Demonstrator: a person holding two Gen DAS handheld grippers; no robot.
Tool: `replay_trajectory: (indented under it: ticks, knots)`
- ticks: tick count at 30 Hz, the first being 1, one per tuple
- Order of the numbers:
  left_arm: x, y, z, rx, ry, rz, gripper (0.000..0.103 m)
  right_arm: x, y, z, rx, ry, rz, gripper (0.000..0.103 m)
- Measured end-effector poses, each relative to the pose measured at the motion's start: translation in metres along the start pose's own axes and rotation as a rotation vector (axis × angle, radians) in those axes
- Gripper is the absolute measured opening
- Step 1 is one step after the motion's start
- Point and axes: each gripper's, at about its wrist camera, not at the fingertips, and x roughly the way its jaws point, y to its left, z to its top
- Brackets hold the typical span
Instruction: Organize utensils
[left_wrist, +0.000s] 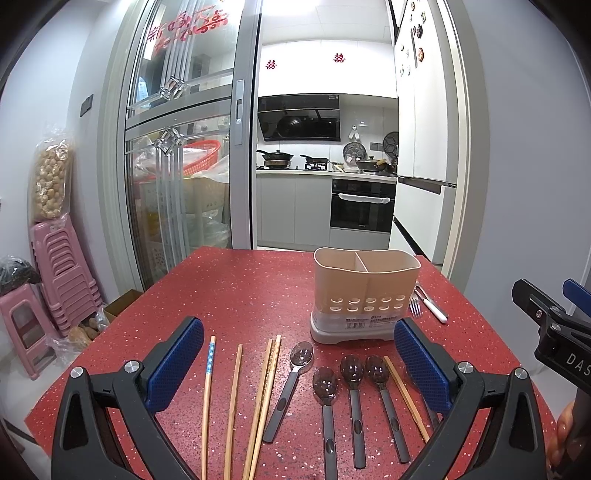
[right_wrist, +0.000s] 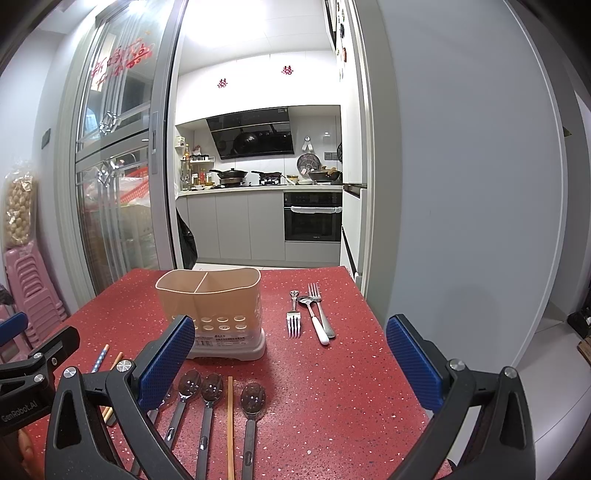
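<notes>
Utensils all lie loose on the bench; holder beyond my jaws is empty. Both jaws gape wide, holding nothing. First pick pending.

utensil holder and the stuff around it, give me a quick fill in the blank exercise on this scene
1. The beige plastic utensil holder is split into ____ compartments, and no utensil stands in either.
2. It stands on a speckled ____ tabletop.
3. The dark-handled spoons lie on the table with their bowls pointing ____ the holder.
4. Both the left claw and the right claw are ____, holding nothing.

Missing words: two; red; toward; open
</notes>
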Motion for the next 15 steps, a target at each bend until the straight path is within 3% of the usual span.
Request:
replay_trajectory:
  ticks: [15]
  knots:
    - [0.0002,0.0,-0.0006,0.002,0.002,-0.003,0.103,-0.0008,0.0011,-0.0008,-0.001,0.002,0.002,0.103]
